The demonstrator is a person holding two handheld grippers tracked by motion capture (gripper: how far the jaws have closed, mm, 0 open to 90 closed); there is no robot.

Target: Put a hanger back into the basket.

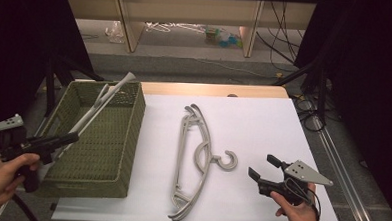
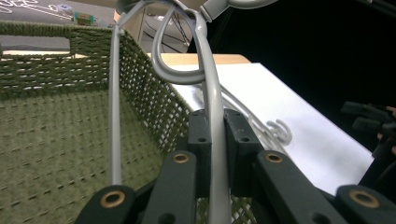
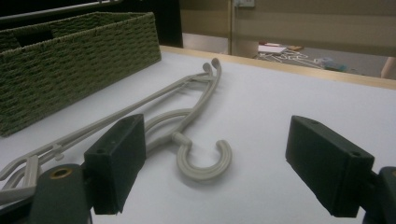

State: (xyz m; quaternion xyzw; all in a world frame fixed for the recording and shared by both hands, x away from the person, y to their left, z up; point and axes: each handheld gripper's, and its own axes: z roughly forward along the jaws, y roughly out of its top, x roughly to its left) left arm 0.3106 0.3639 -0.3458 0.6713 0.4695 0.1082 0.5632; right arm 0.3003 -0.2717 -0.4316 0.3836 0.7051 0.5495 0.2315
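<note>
High view: at the near left edge, a hand (image 1: pixel 1 174) holds the left gripper (image 1: pixel 72 137), its jaws clamped on the arm of a grey plastic hanger (image 1: pixel 100 104). That held hanger slants up and away from the jaws, over the green woven basket (image 1: pixel 127 137), with its far end poking past the basket's far rim. In the left gripper view the hanger's arm (image 2: pixel 212 116) runs straight between the closed pads, and the basket's inside lies just below and beyond them.

At the near right, another hand (image 1: pixel 297 212) holds the right gripper (image 1: pixel 264 166) just above the white table (image 1: pixel 263 118), jaws spread wide with nothing between them. Just beyond and left of those jaws a second grey hanger (image 1: pixel 197 160) lies flat on the table, its hook (image 3: pixel 205 161) curling toward the right gripper. The basket stands farther off past it.
</note>
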